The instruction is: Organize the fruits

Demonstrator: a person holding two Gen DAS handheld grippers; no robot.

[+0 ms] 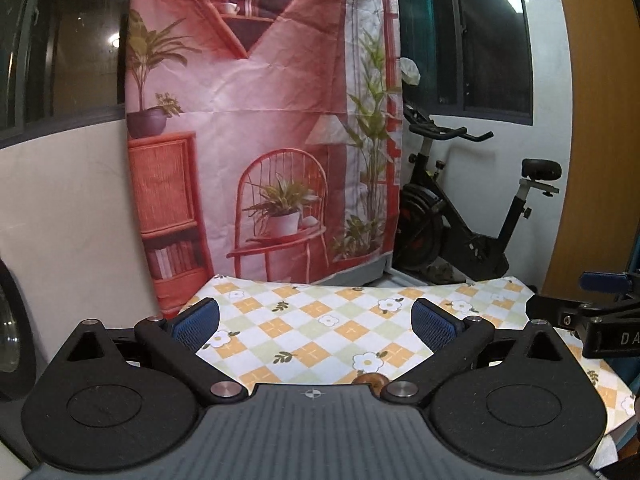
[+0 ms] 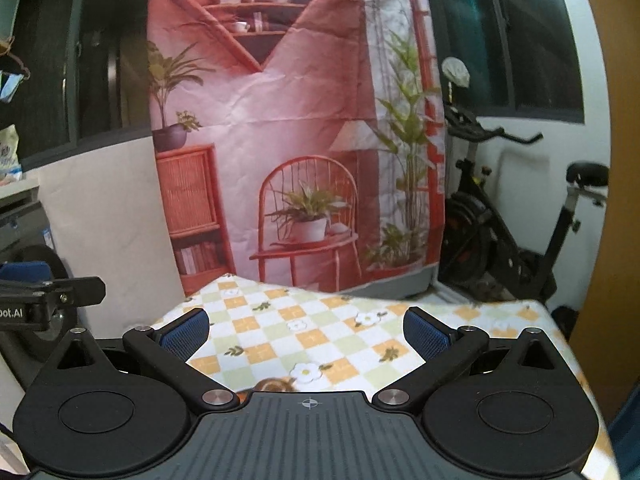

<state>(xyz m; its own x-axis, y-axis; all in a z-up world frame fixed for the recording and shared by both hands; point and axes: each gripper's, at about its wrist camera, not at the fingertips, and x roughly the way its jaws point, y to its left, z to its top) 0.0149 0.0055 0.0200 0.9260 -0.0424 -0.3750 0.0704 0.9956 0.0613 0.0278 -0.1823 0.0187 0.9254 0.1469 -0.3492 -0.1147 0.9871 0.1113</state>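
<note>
The left gripper hangs over the checkered counter, jaws spread wide and grasping nothing. A brown fruit peeks out at the gripper's base, behind the jaws. The right gripper likewise stands released and empty, with a brown fruit low near its base. The left view alone shows the whole exercise bike; the right view alone shows hanging items at far left.

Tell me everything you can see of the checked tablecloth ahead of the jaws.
The checked floral tablecloth is a thin printed sheet of orange, pale green and white squares with white daisies and leaf sprigs. It lies flat over the table, its far edge meeting the pink printed backdrop. A brown object peeks out at the lower edge, mostly hidden.
</note>
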